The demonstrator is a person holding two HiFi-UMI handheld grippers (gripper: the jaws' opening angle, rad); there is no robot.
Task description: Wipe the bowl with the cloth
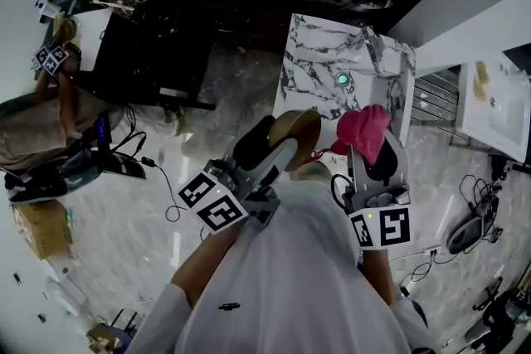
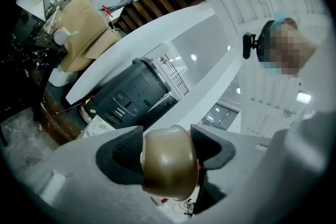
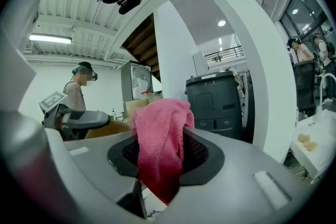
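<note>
Since your left gripper [image 2: 167, 150] is only pinching the bowl [image 1: 295, 133] by 1 edge, up in the air just beside the cloth [image 1: 363, 128] clamped tight in your right gripper [image 3: 163, 155], hard scrubbing could twist it loose and you'd drop it.

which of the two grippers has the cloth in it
The right gripper: its jaws are shut on the pink cloth, which bunches up past them. The left gripper is shut on the brown bowl instead.
</note>
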